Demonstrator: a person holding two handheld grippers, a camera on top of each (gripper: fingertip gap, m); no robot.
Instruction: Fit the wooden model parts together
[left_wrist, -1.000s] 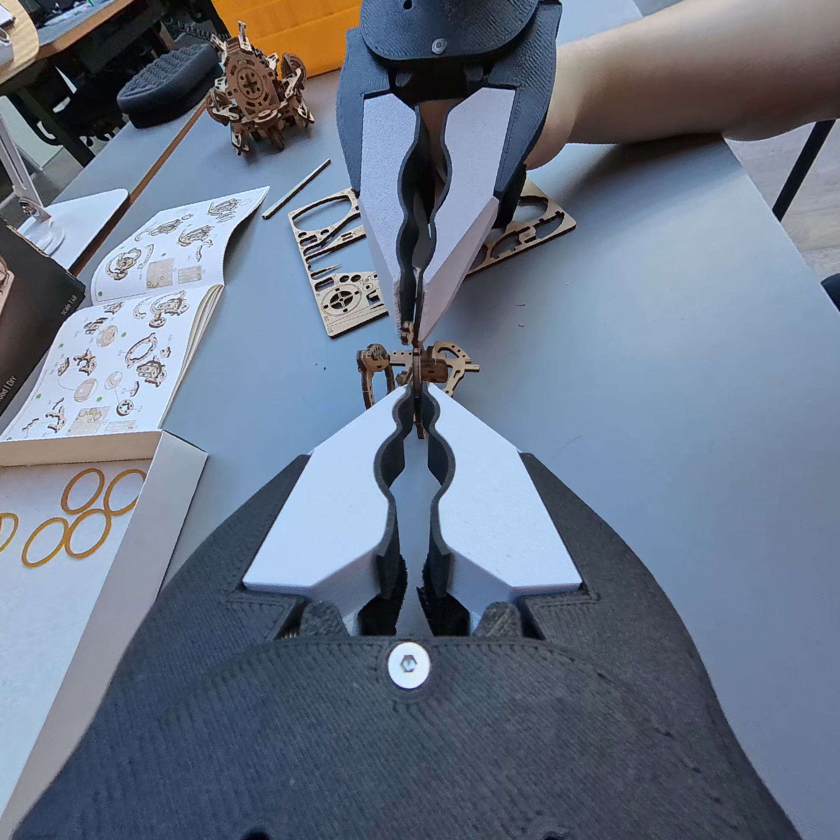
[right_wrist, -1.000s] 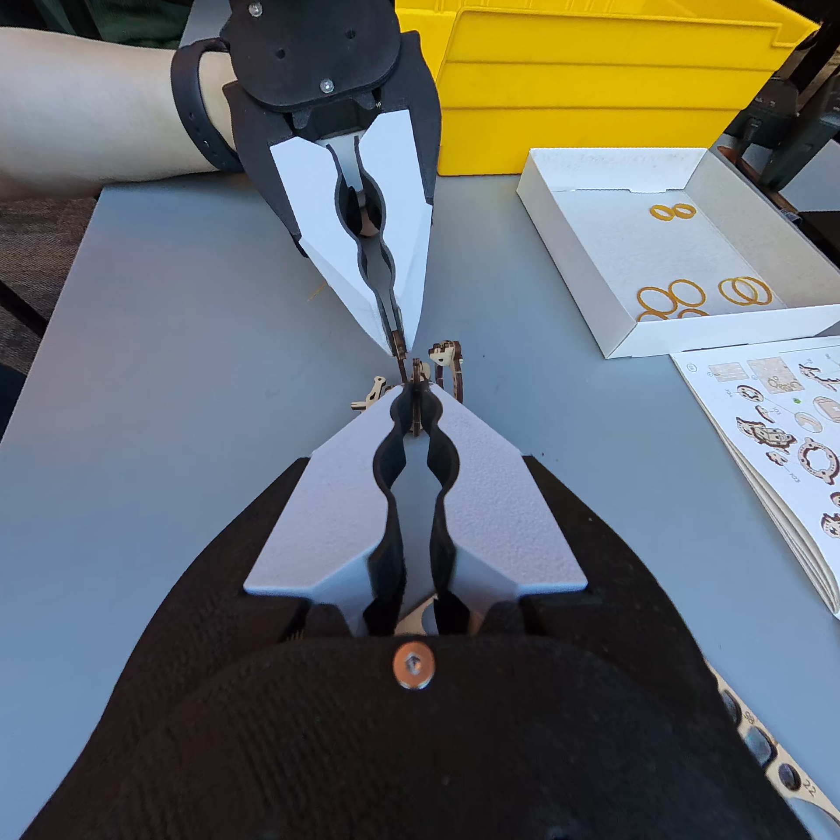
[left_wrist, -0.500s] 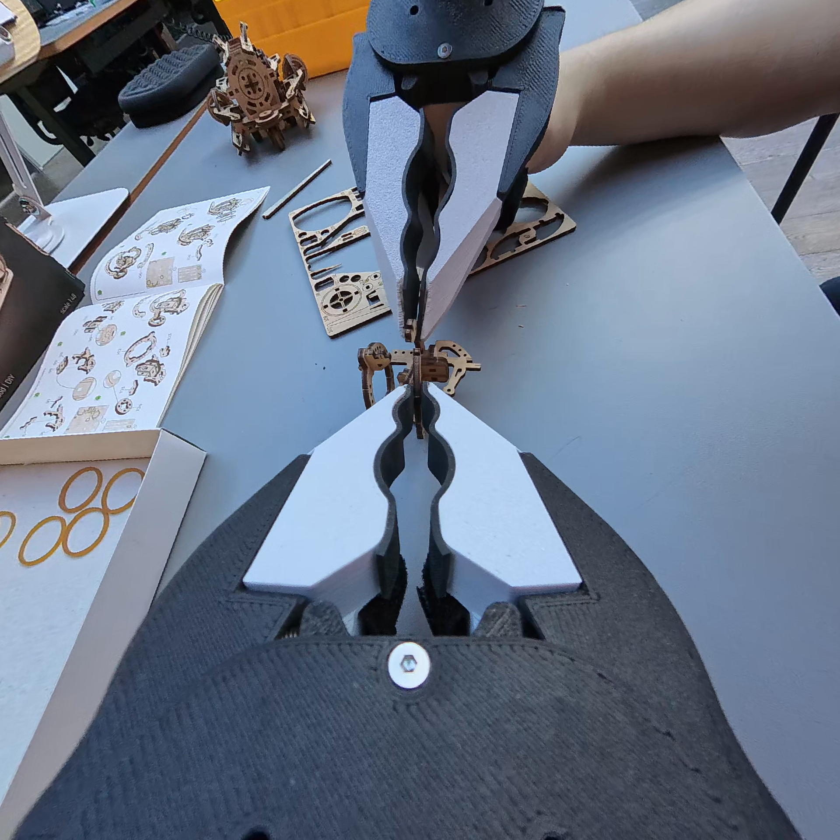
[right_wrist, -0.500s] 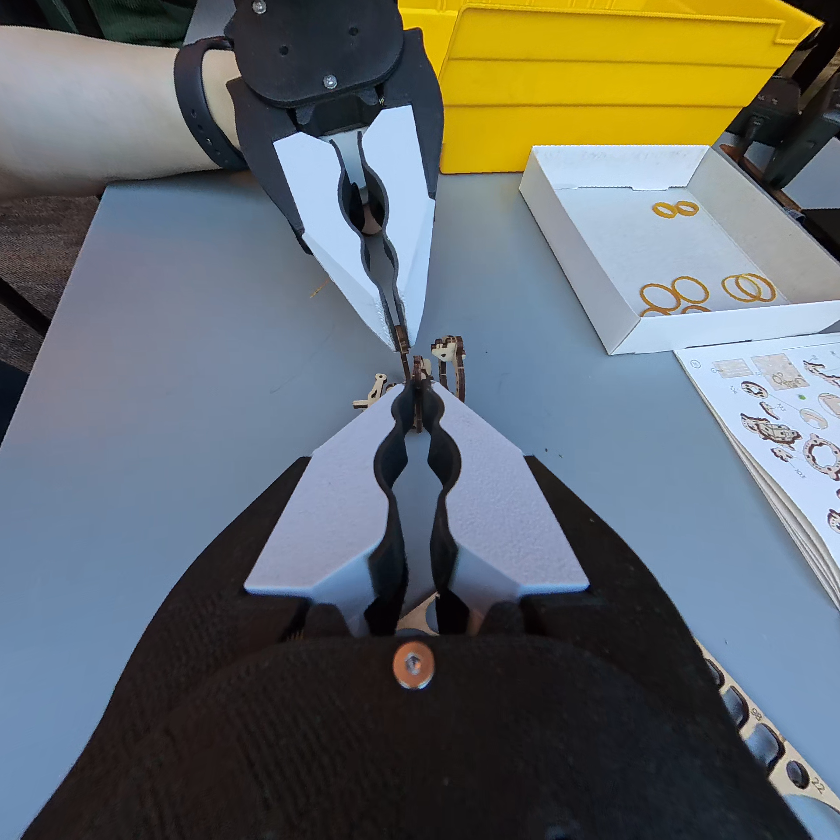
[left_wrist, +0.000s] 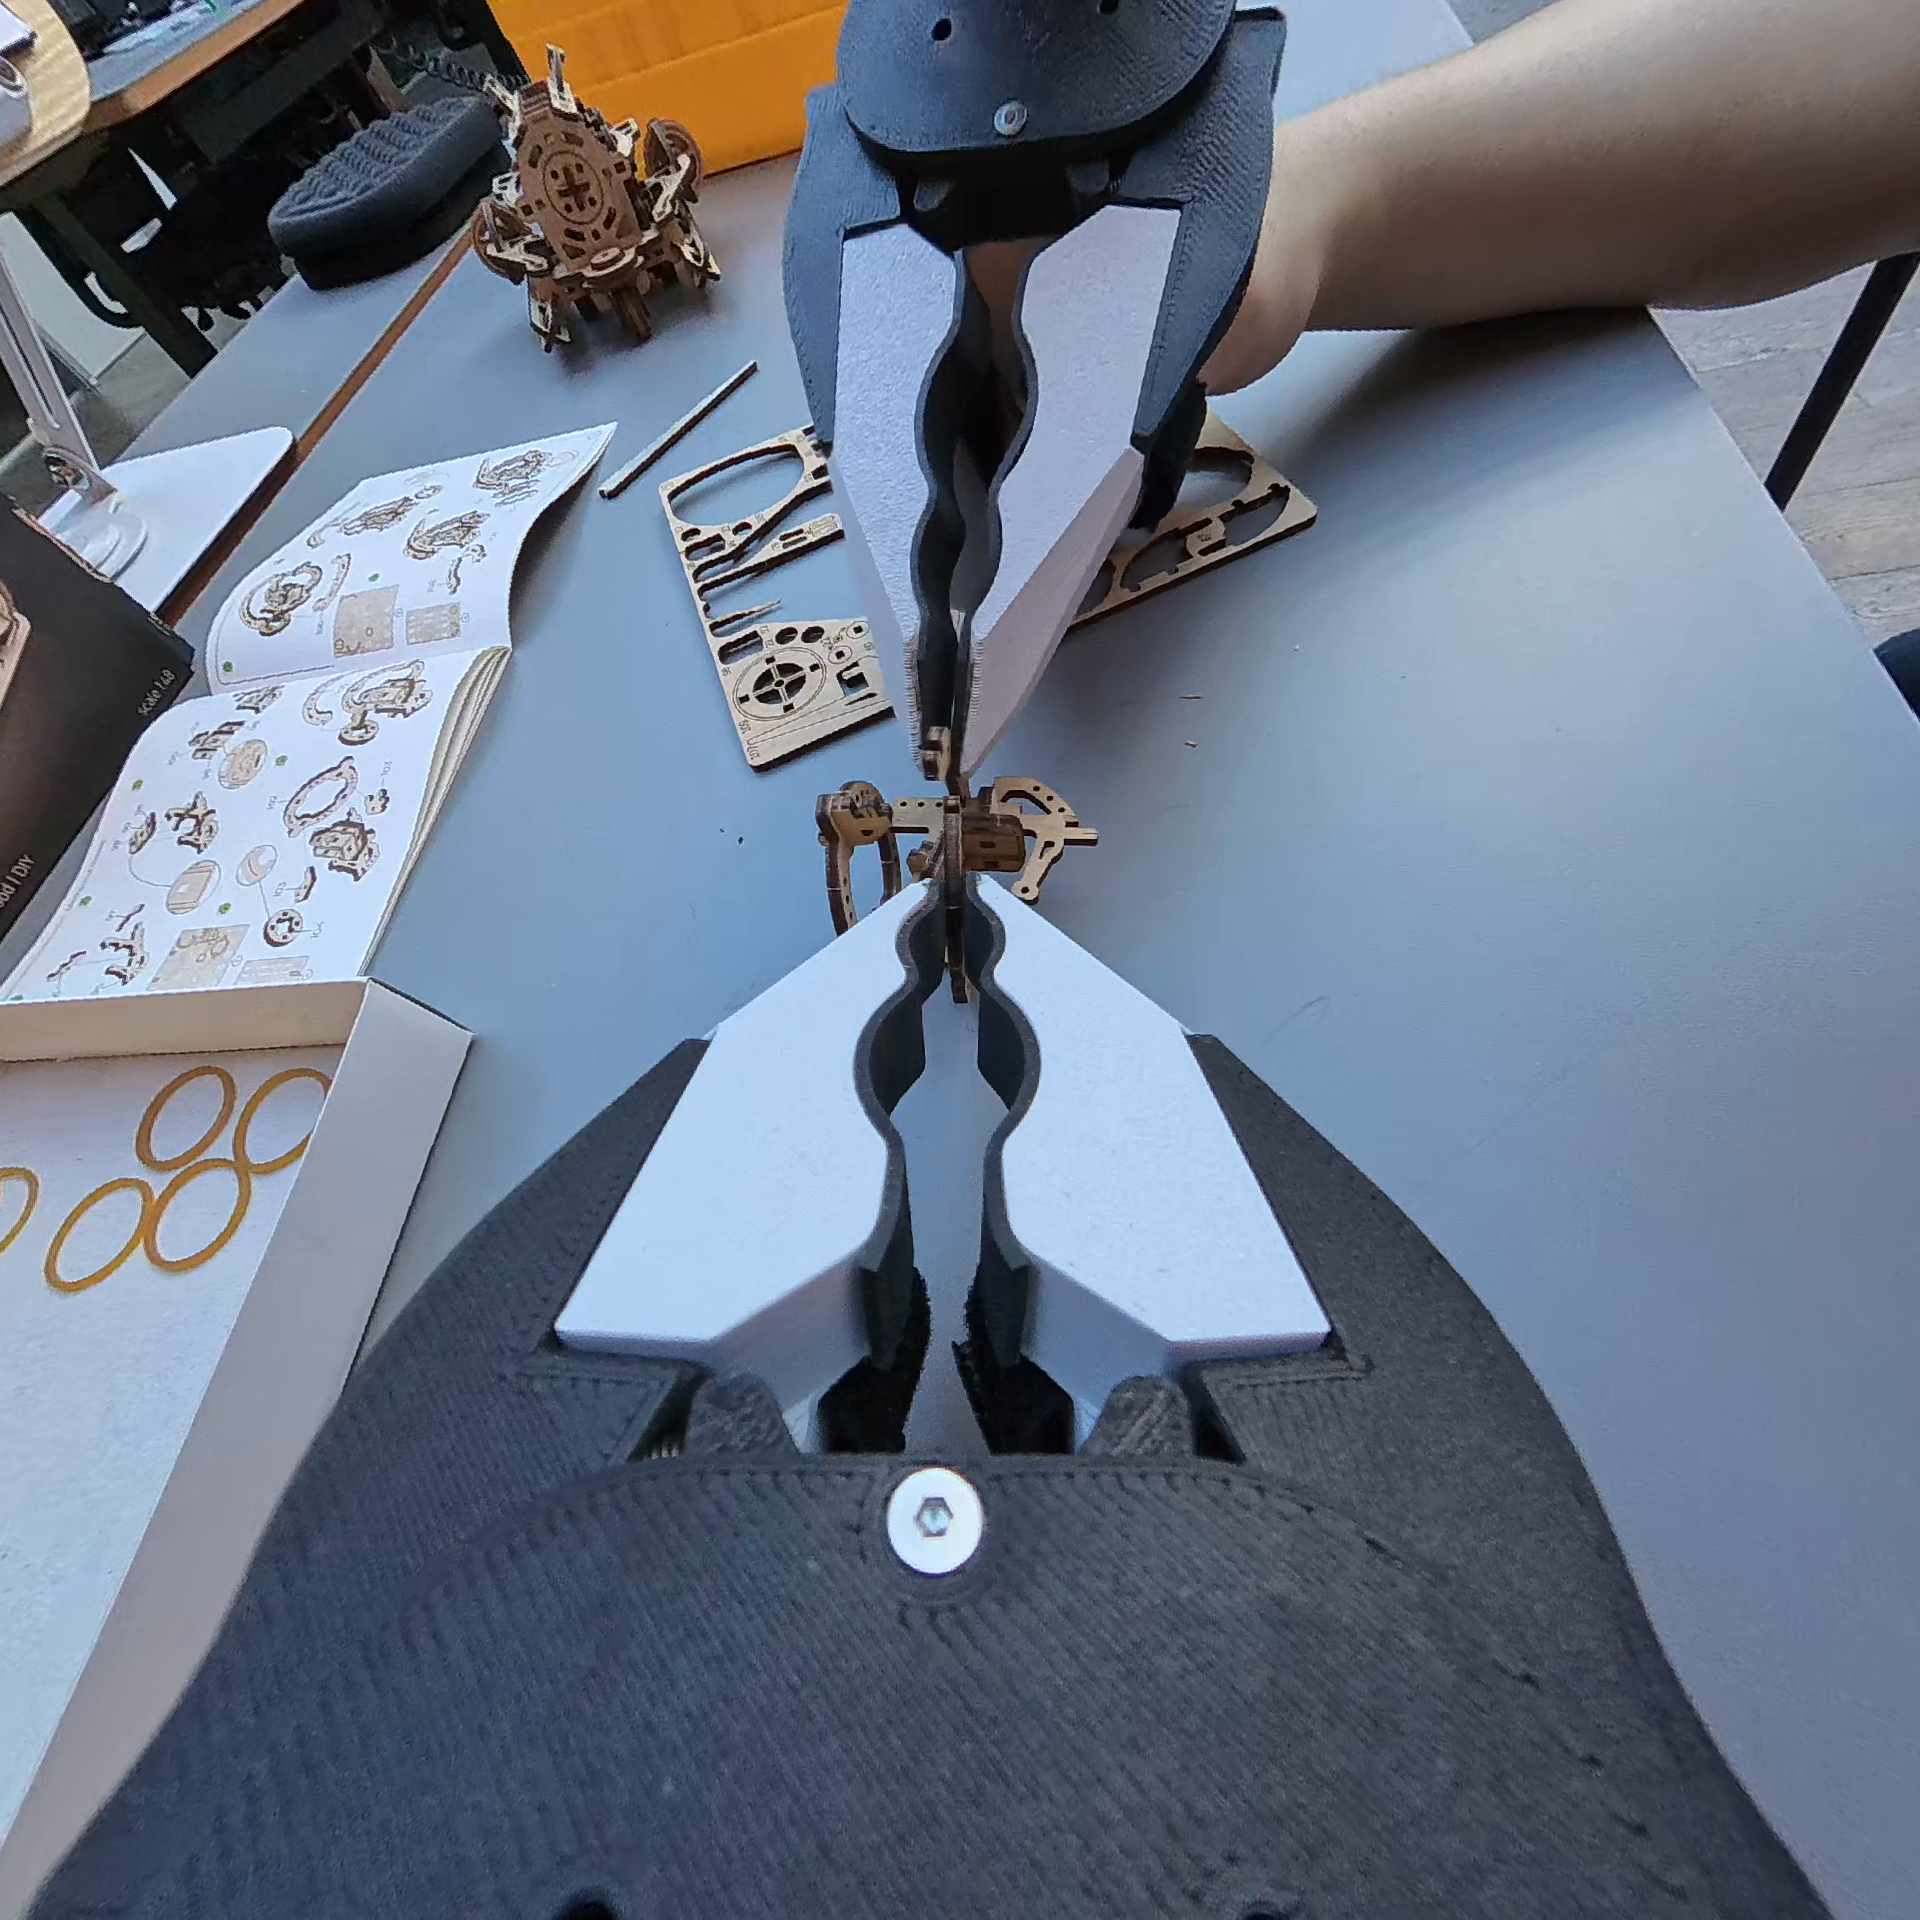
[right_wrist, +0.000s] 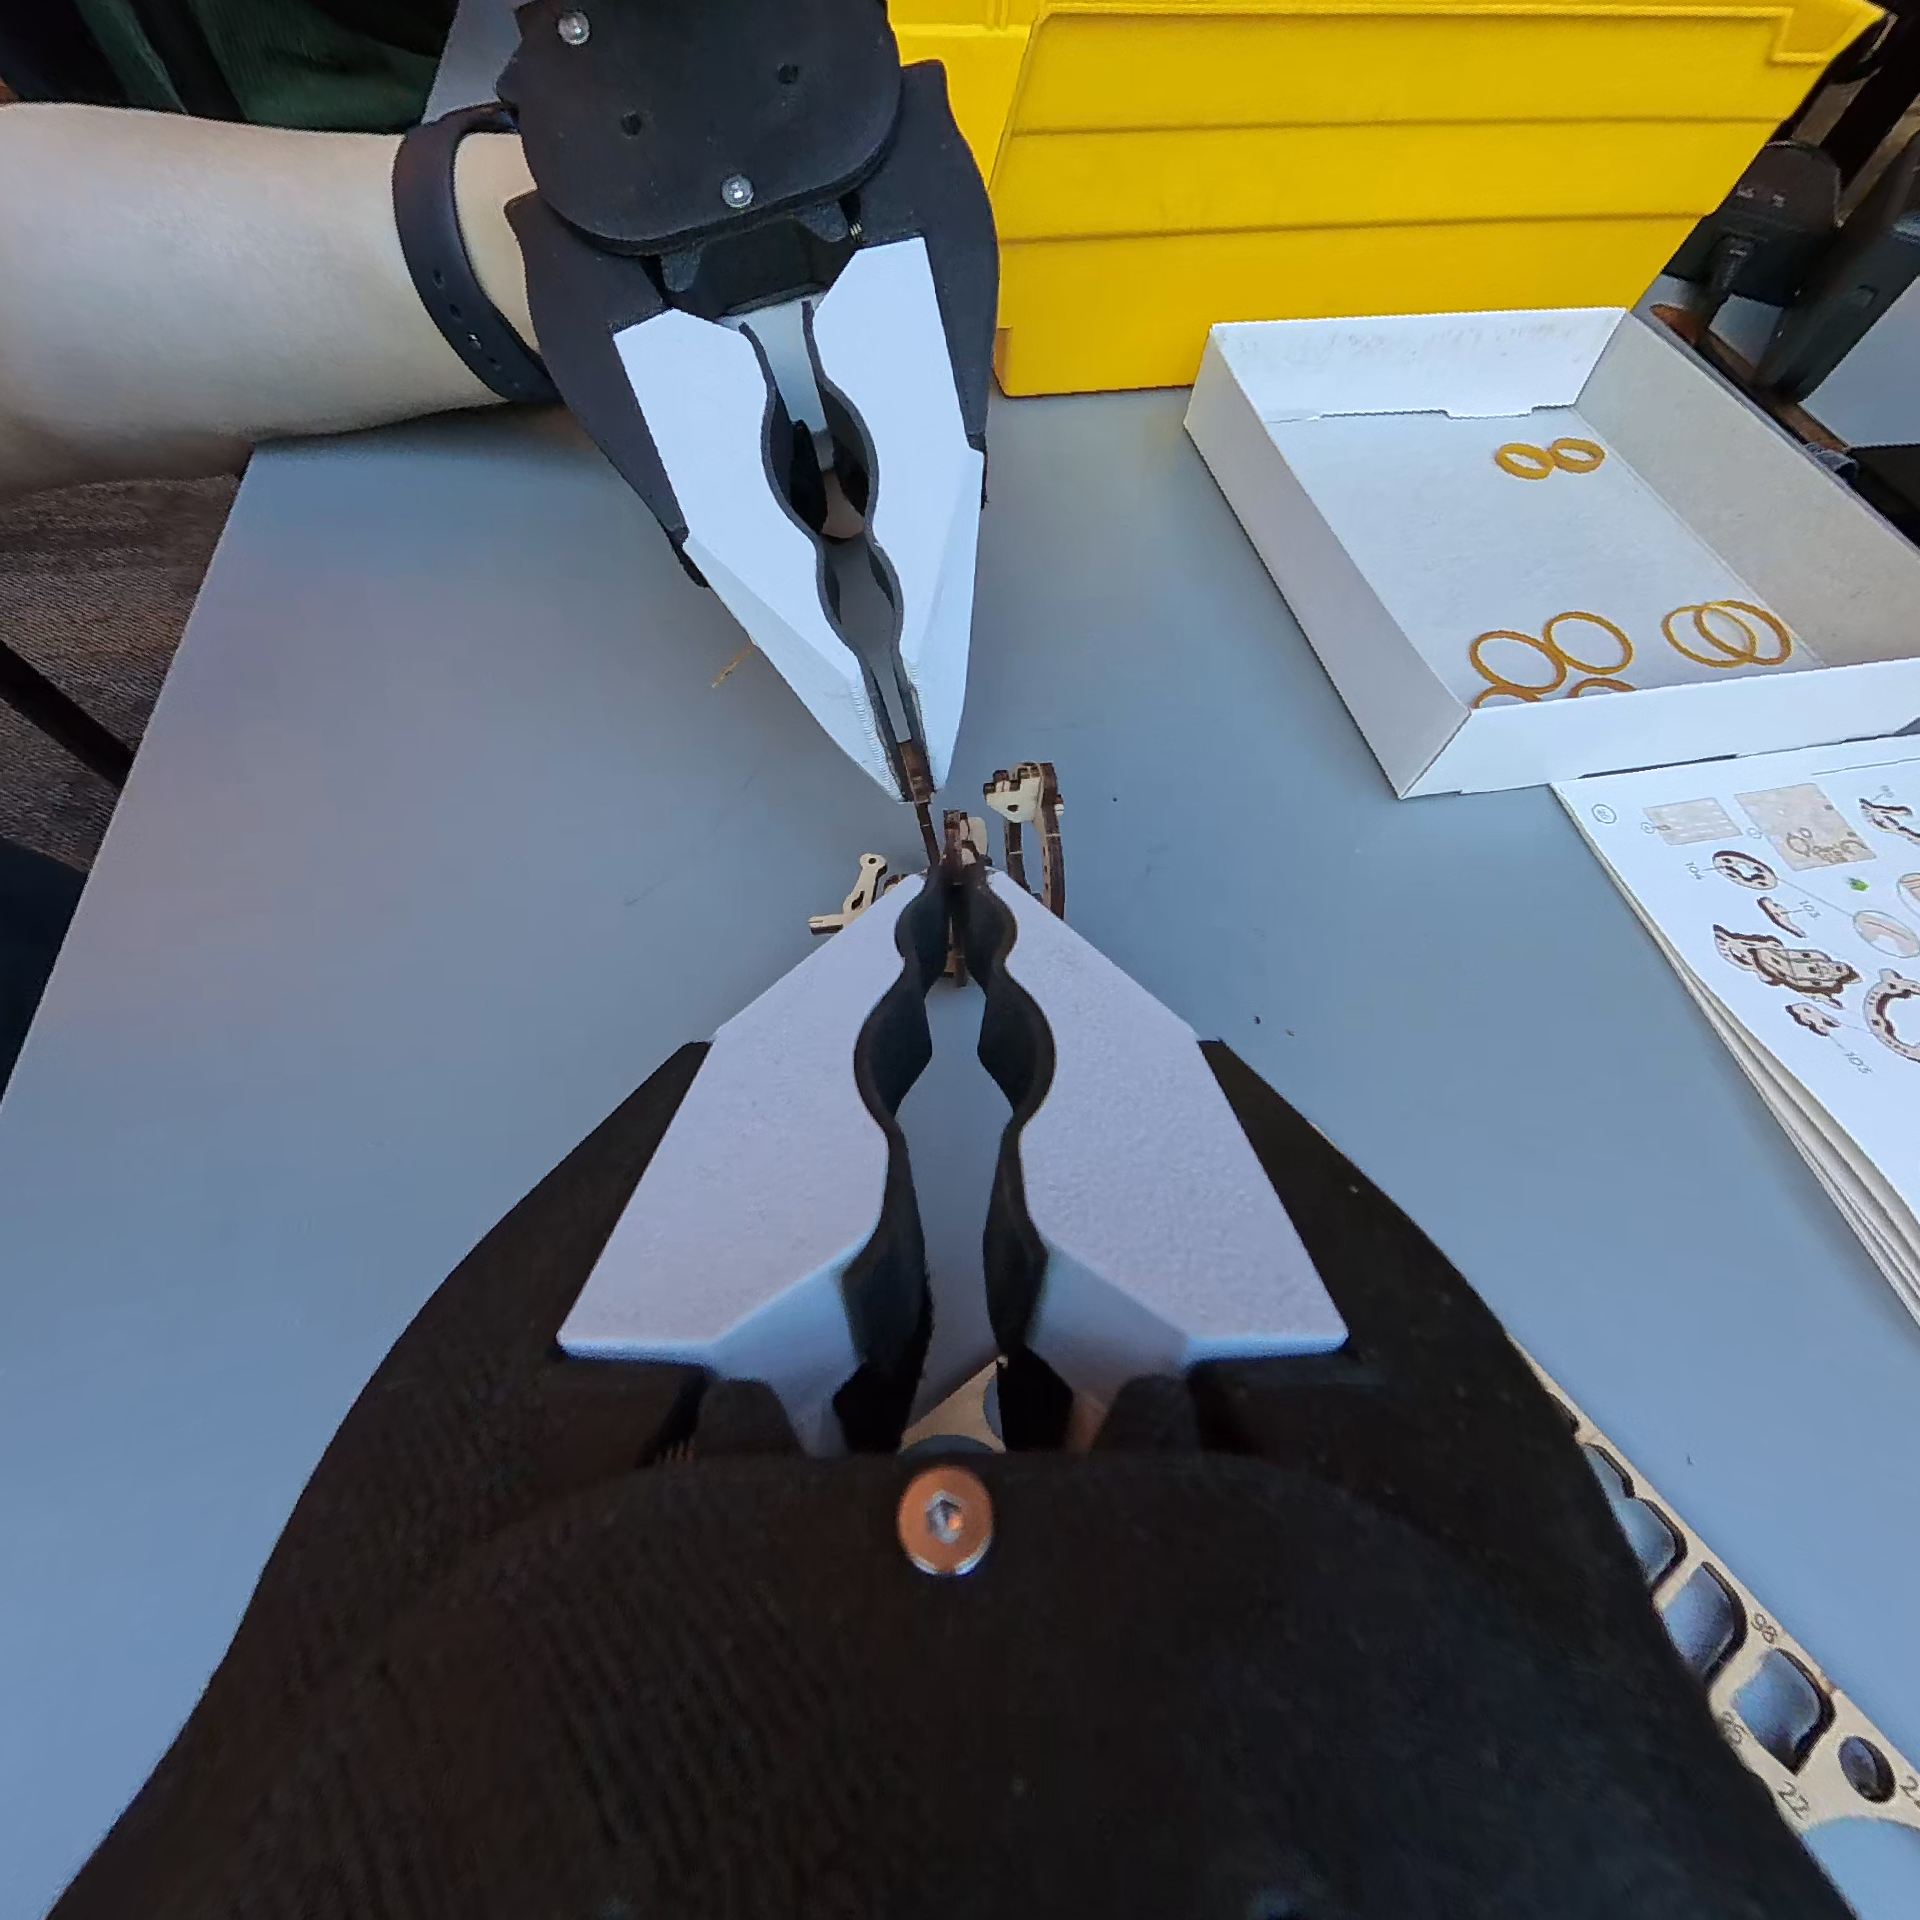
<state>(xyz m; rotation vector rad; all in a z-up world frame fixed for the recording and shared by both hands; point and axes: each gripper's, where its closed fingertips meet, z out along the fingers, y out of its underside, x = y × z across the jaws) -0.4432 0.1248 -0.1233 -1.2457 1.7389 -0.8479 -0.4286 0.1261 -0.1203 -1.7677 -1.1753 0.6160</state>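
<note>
A small wooden sub-assembly (left_wrist: 961, 836) with curved arms hangs just above the grey table. My left gripper (left_wrist: 951, 920) is shut on its thin upright plate. It also shows in the right wrist view (right_wrist: 1023, 821). My right gripper (left_wrist: 940, 732) comes from the far side and is shut on a small wooden part (left_wrist: 937, 750). That part sits right at the top of the sub-assembly. In the right wrist view, my right gripper (right_wrist: 956, 899) and left gripper (right_wrist: 916, 777) meet tip to tip. The joint itself is hidden by the fingers.
A finished wooden model (left_wrist: 587, 203) stands at the far left. Nearby are an open instruction booklet (left_wrist: 312, 707), a white box (left_wrist: 343, 1195) with rubber bands, two punched wooden sheets (left_wrist: 769, 623) and a thin stick (left_wrist: 675, 431). A yellow bin (right_wrist: 1351, 208) stands behind. The tips of both grippers are at nearly the same place.
Both grippers keep their hold, tip to tip. There are only slight shifts of the right gripper over the sub-assembly.
</note>
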